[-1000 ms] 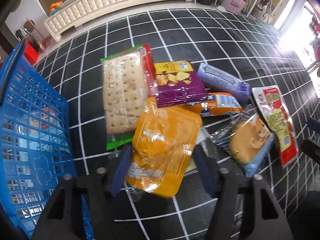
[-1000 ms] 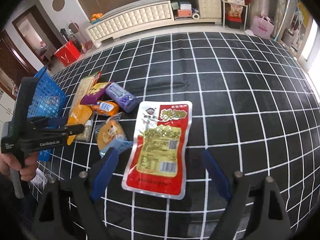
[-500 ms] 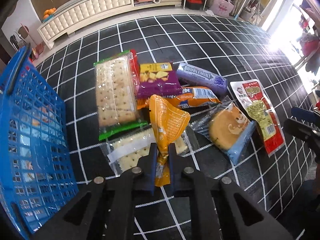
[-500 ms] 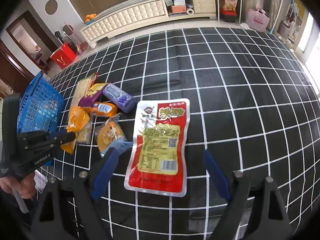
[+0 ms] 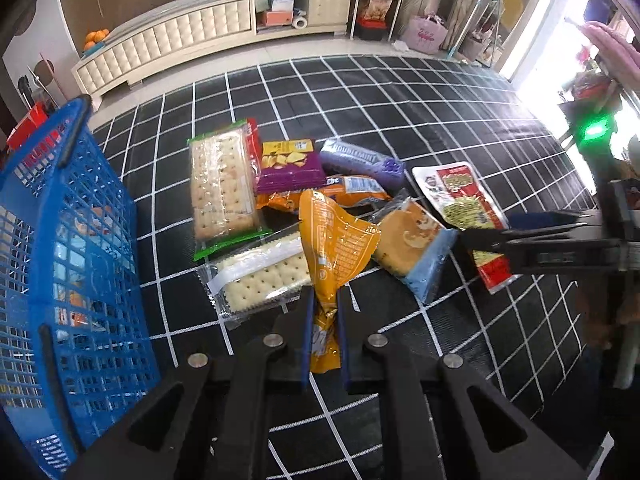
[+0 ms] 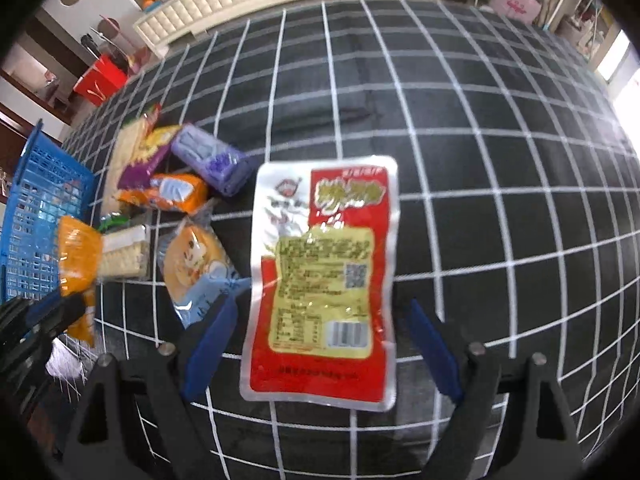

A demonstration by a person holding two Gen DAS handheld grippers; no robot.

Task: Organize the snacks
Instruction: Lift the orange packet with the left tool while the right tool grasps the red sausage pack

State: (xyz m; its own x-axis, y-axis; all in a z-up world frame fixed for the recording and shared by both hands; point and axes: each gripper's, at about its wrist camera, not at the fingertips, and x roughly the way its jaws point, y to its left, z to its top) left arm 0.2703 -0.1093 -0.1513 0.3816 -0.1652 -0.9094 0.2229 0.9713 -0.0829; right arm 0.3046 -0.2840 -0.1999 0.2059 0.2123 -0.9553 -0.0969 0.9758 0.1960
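Eight snack packets are visible on the black cloth with white grid lines [image 5: 420,120]. The left gripper [image 5: 325,320] is closed on one crumpled orange foil packet [image 5: 336,240], lifted above a clear packet of white crackers [image 5: 264,276]. The right gripper [image 6: 320,344] is open around the flat red and yellow pouch [image 6: 324,272]. One blue plastic mesh basket [image 5: 76,240] stands to the left, near the pile.

The left tongs [image 5: 325,320], open a second ago, have clamped the crinkled orange foil snack packet [image 5: 336,236] and lifted it, uncovering the clear-wrapped cracker pack [image 5: 260,276].
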